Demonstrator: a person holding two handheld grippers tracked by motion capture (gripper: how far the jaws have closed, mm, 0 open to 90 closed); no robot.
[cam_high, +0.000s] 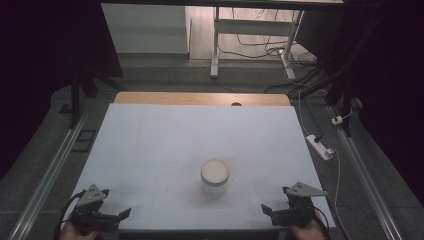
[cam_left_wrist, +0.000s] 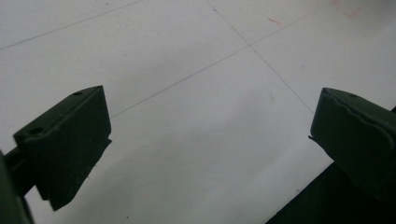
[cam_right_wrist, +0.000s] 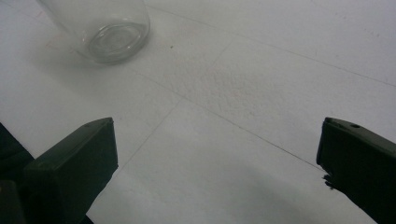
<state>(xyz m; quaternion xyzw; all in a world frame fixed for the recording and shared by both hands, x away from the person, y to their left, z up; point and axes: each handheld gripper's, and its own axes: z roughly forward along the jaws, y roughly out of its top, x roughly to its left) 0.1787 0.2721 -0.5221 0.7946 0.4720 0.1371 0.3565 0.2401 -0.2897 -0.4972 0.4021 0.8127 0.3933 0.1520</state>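
I see the lidded glass jar (cam_high: 215, 176) upright mid-surface toward the near edge, between my left gripper (cam_high: 117, 216) and right gripper (cam_high: 270, 212), both with jaws wide apart, empty.

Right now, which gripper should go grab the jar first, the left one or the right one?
Probably the right gripper. It sits nearer the jar, and the jar's glass base already shows just ahead of its open fingers. The left gripper is also open but farther off, facing bare table.
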